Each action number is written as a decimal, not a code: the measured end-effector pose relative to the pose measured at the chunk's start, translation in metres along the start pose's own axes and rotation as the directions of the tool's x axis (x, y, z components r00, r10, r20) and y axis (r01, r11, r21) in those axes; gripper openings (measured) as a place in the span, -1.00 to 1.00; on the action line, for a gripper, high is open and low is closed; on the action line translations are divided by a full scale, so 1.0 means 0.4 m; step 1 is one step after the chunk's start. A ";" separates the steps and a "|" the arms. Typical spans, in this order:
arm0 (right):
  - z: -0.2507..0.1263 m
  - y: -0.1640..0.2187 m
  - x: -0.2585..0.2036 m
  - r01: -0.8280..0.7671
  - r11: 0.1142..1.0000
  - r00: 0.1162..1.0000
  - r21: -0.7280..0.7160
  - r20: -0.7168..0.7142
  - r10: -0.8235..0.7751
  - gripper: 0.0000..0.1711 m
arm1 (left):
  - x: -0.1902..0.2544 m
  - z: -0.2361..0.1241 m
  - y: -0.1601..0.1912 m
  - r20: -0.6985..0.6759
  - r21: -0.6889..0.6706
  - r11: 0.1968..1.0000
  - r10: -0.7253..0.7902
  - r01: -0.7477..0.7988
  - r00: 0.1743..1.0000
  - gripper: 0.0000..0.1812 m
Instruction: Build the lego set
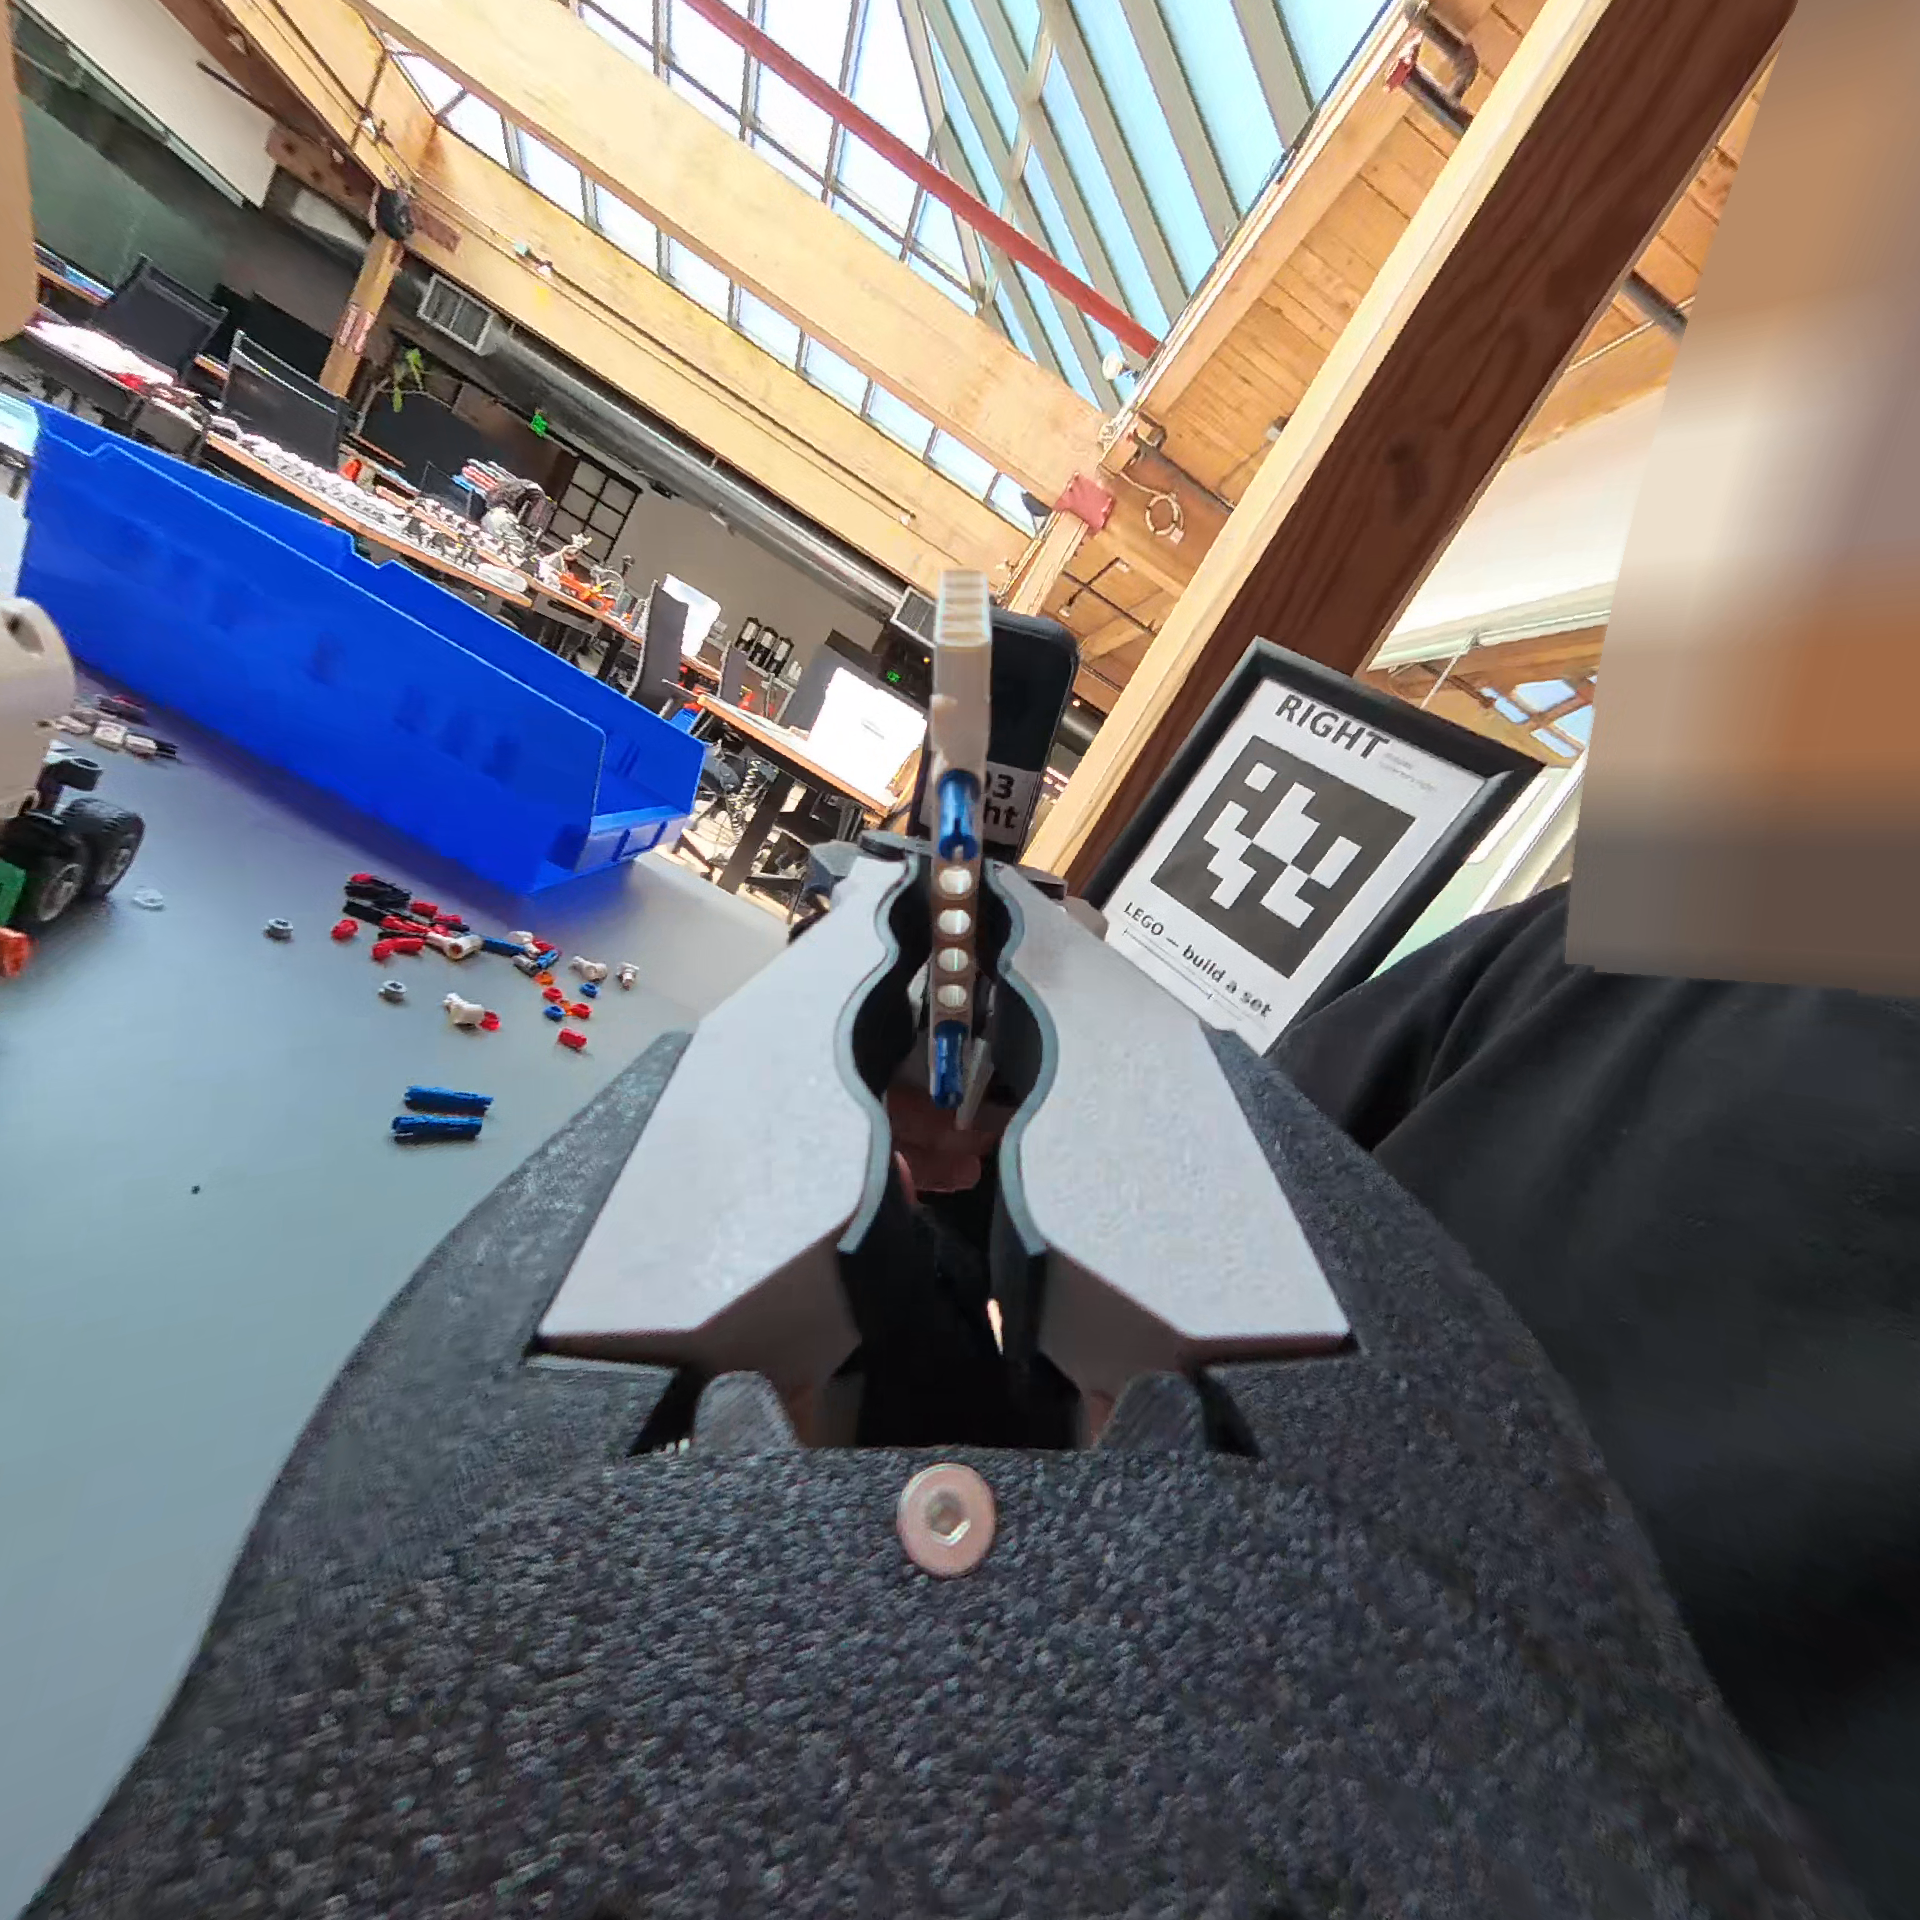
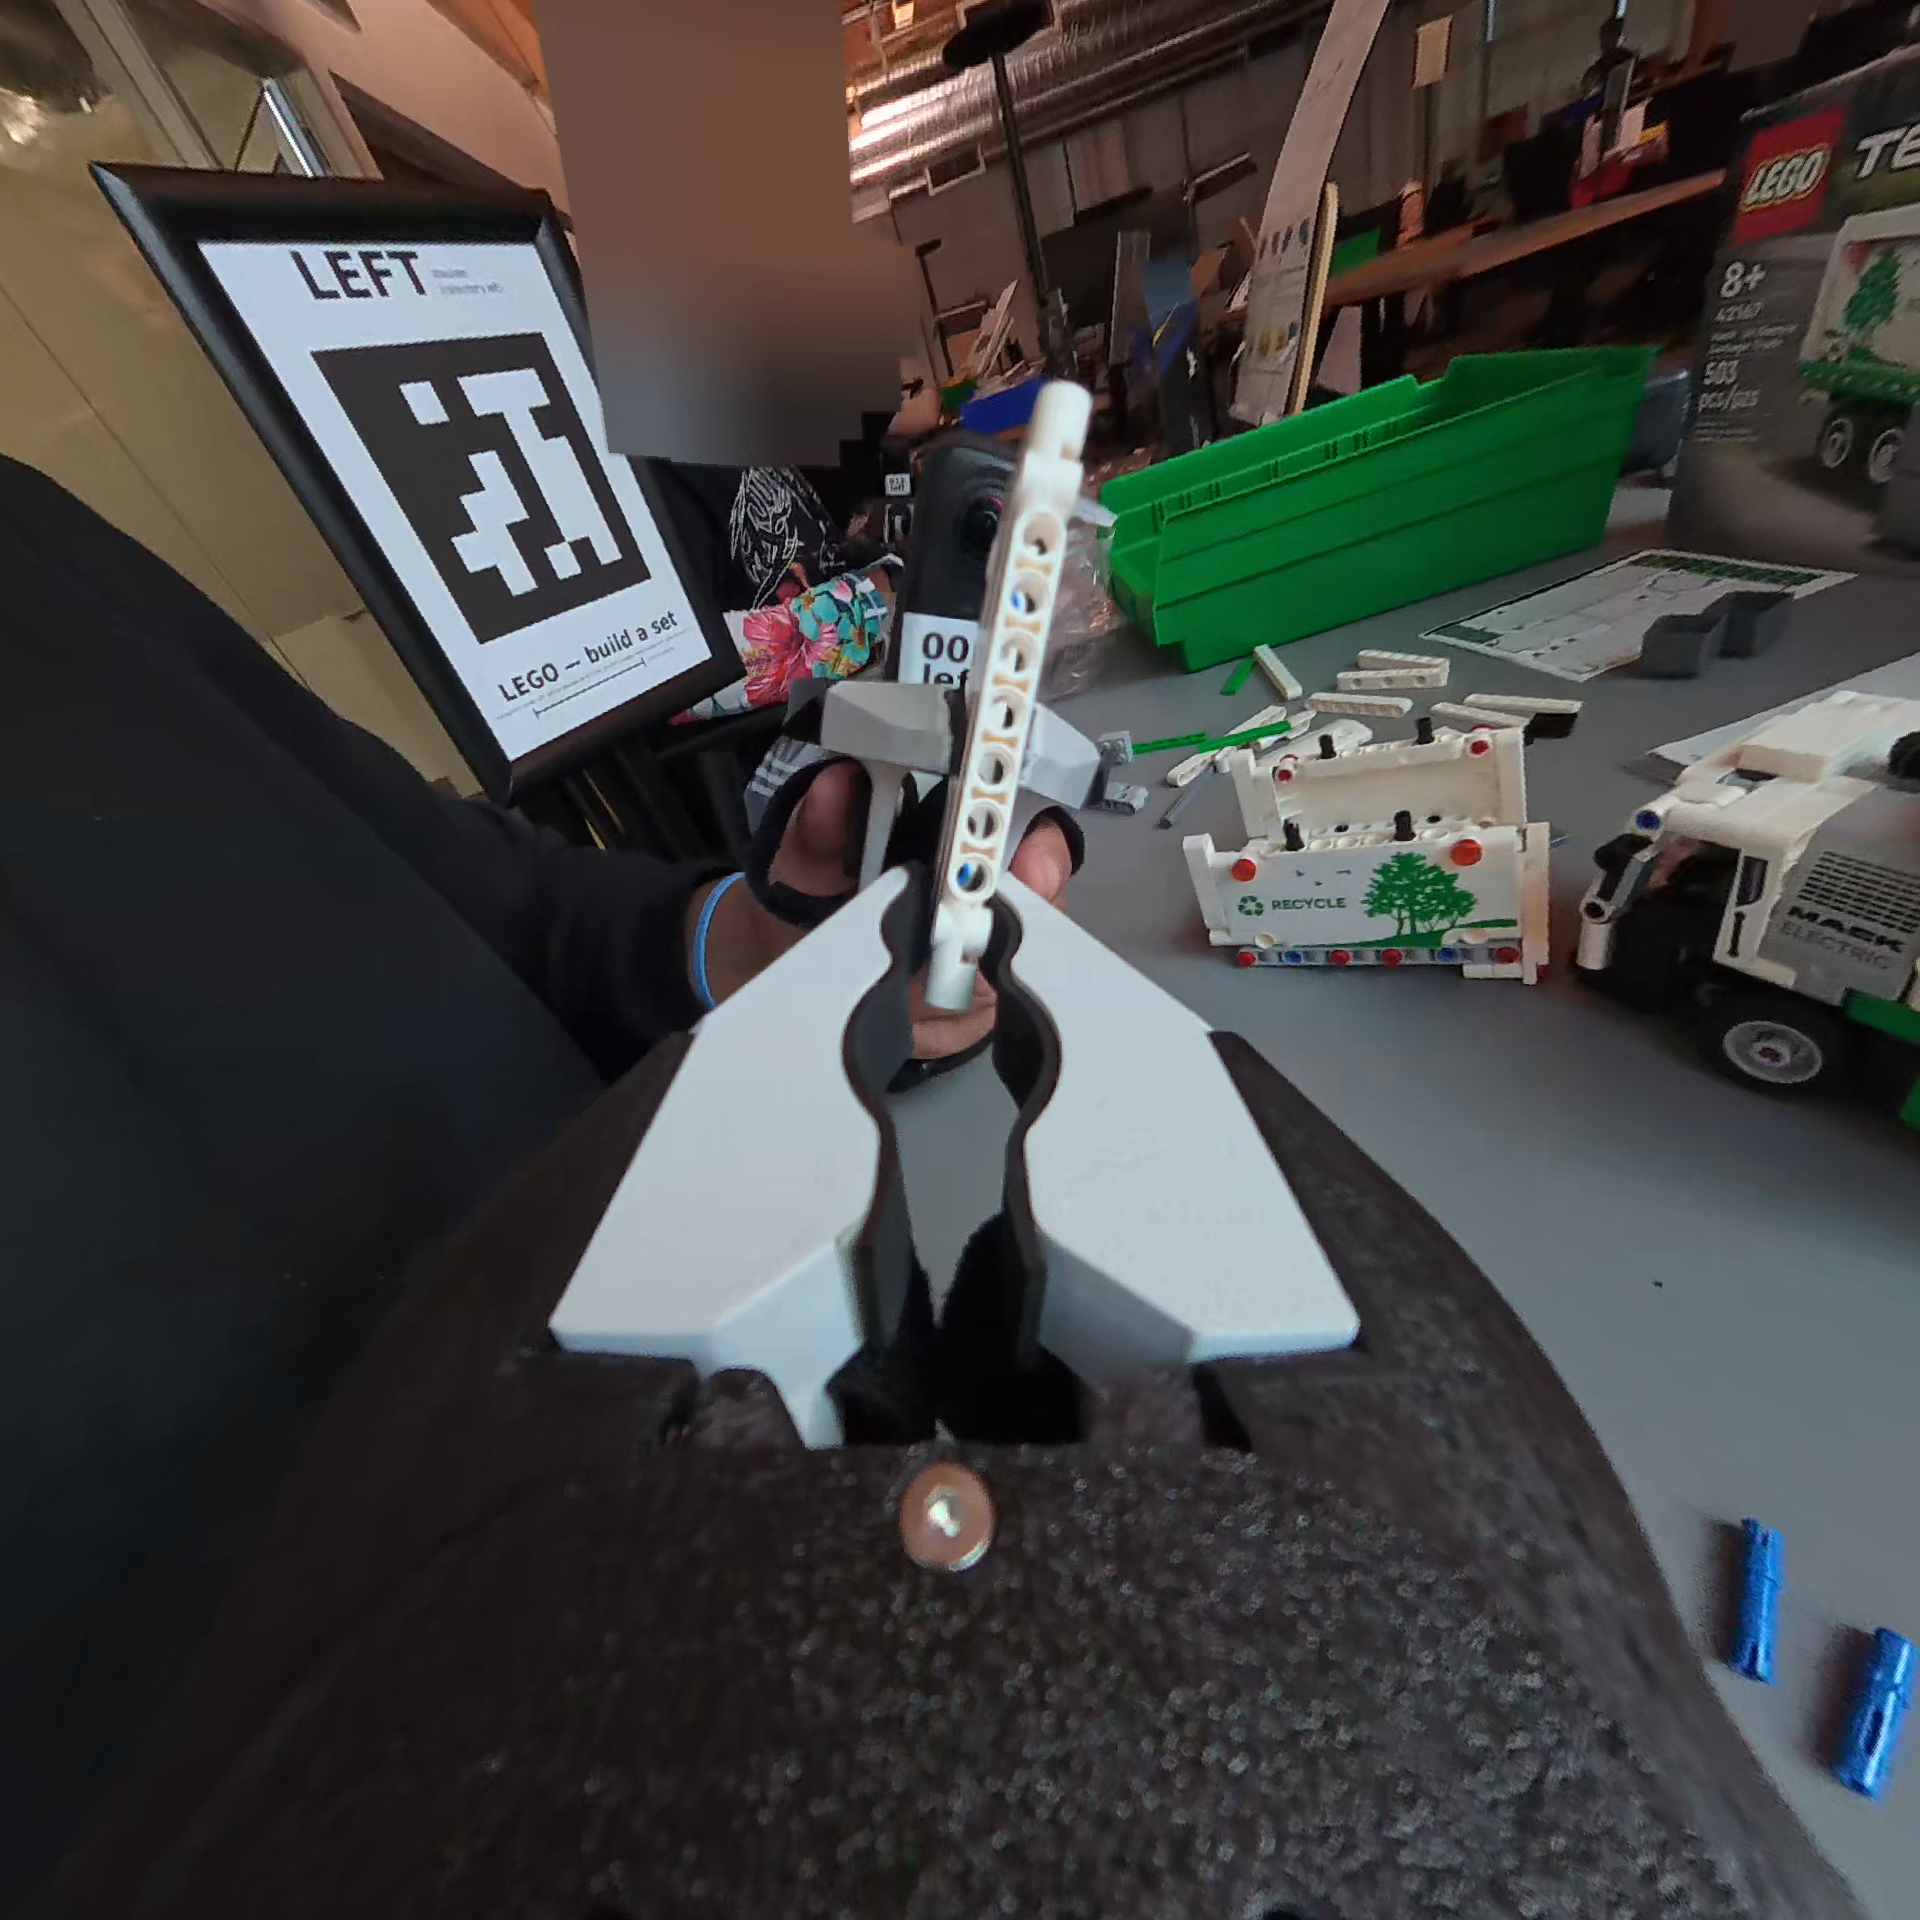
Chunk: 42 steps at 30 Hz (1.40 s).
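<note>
- The long white beam (image 2: 1003, 707), pierced with a row of holes, is held up in the air between the two claws, well above the tabletop (image 2: 1403, 1195) and near the person's dark-sleeved body.
- Two blue pins (image 1: 954, 821) sit in the beam, one high and one low, seen edge-on in the left wrist view.
- The right claw (image 2: 951, 961) is narrowed onto the beam's lower end, its pads pinching the sides.
- The left claw (image 1: 951, 914) is likewise narrowed around the same beam, gripping its middle stretch; in the right wrist view it appears beyond the beam.
- Judged step: fitting pins into the beam, or passing it from one claw to the other before it joins the model.
- The next move likely calls for one claw to let go while the other keeps a firm hold, then fetching another part.
- Two loose blue pins (image 2: 1818, 1652) lie near on the right of the tabletop.
- Farther right stand the white recycling body (image 2: 1371, 883) and the truck cab (image 2: 1756, 894), with loose white beams (image 2: 1392, 686) behind.
- A green bin (image 2: 1382, 499) lies far right; a blue bin (image 1: 343, 665) and small scattered red and blue pieces (image 1: 468, 966) lie far left.
</note>
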State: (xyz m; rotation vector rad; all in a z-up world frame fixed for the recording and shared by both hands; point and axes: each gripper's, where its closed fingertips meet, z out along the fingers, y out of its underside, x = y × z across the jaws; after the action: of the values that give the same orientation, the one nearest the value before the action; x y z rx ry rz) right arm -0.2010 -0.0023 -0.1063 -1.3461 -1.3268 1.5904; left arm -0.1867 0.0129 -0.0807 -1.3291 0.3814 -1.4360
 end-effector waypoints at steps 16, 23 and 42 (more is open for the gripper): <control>-0.043 0.169 0.003 0.134 0.855 0.991 -0.501 0.050 -0.126 -0.93 | -0.017 -0.054 0.094 -0.011 -0.439 0.841 0.346 -0.315 0.938 -0.88; -0.041 0.174 -0.007 0.137 0.852 0.990 -0.505 0.075 -0.115 -0.93 | -0.003 -0.057 0.112 -0.061 -0.450 0.833 0.330 -0.321 0.942 -0.94; -0.224 0.210 0.303 -0.012 0.830 0.826 -0.557 -0.474 -0.306 -0.80 | -0.118 -0.072 0.040 0.254 -0.348 0.786 0.604 -0.511 0.755 -0.95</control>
State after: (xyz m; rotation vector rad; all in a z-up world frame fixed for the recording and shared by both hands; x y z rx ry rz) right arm -0.1355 0.1120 -0.2180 -1.7976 -1.5060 0.6233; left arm -0.2136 0.0348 -0.1265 -1.4809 0.6809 -0.6314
